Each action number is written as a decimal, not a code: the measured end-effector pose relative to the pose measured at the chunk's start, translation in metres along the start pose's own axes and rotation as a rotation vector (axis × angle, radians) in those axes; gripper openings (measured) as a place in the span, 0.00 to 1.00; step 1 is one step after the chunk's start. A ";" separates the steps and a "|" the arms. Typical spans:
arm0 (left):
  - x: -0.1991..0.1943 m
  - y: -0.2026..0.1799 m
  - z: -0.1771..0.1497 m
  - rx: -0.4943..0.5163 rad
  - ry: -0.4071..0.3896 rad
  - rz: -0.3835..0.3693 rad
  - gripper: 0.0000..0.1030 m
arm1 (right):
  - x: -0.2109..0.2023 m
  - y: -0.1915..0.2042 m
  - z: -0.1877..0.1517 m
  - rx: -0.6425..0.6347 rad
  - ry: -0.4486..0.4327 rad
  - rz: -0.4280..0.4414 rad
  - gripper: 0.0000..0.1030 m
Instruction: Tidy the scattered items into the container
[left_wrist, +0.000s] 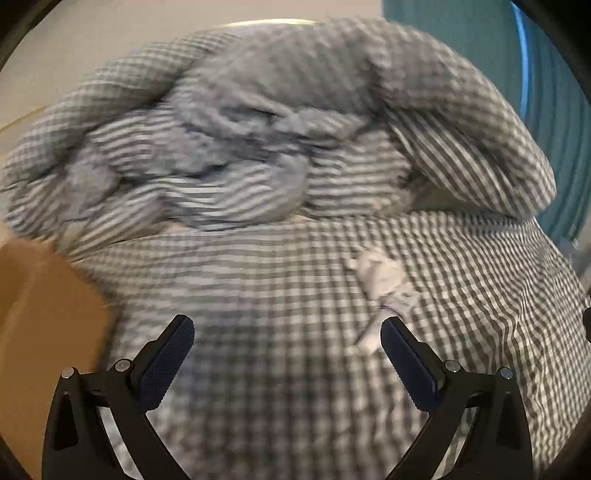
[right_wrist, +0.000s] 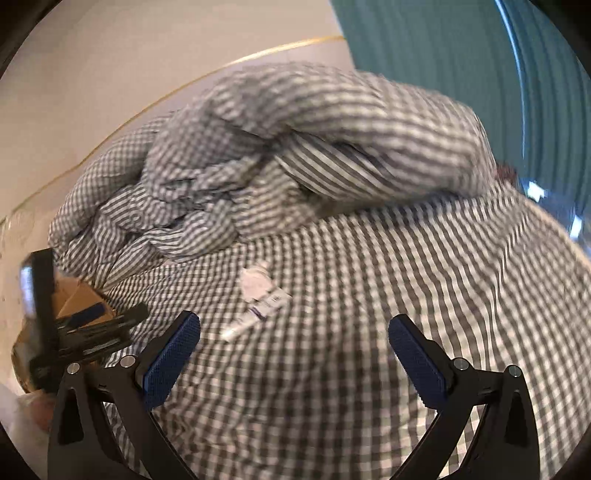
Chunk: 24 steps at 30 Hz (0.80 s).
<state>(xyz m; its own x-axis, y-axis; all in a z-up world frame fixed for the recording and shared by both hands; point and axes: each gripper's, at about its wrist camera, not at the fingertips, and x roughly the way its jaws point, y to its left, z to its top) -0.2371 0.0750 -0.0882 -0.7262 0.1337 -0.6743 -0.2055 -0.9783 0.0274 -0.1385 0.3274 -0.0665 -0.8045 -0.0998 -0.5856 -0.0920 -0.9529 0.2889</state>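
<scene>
— Left wrist view first: left claw (left_wrist: 287, 325) spread wide, holding nothing, hanging over the sheet (left_wrist: 258, 406).
— And the wrapper (left_wrist: 380, 280)?
— Lying loose on the sheet, just ahead of the right-hand finger, off to one side rather than between the two. Looks white and crumpled, with a thin tail toward the claw.
— Right claw (right_wrist: 295, 319)?
— Likewise gaping and empty in its own view, with the wrapper (right_wrist: 258, 291) ahead and a little left of centre.
— Box (left_wrist: 44, 295)?
— At the bed's left edge, near the left claw, well apart from the wrapper. Can't tell what sits inside.
— Risks, then?
— Probably pinching sheet along with wrapper. Soft cloth under a thin scrap, so closing low likely gathers a fold and drags bedding toward the box.
— Closing high?
— Likely skims over and nudges the scrap away, or catches only the tail and lets it slip out on the way across.
— Anything else?
— Possibly both claws going for the same scrap and knocking together, with both aimed roughly at it. Also a chance of flicking it under the duvet (left_wrist: 258, 147) heaped just behind, then losing sight of it.
— Blur?
— Plenty in both views, so hard to judge height above the cloth.
</scene>
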 end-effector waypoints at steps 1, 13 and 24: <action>0.014 -0.012 0.000 0.023 0.009 -0.018 1.00 | 0.004 -0.008 -0.002 0.014 0.011 -0.002 0.99; 0.113 -0.064 -0.019 0.201 0.149 -0.123 0.53 | 0.038 -0.049 -0.014 0.128 0.090 -0.008 0.99; 0.026 -0.004 -0.018 0.121 0.033 0.017 0.21 | 0.060 0.016 0.008 -0.045 0.079 0.025 0.99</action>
<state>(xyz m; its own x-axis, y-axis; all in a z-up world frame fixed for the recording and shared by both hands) -0.2433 0.0791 -0.1189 -0.7090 0.1096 -0.6967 -0.2724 -0.9538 0.1272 -0.1935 0.3082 -0.0906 -0.7574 -0.1443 -0.6367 -0.0446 -0.9616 0.2710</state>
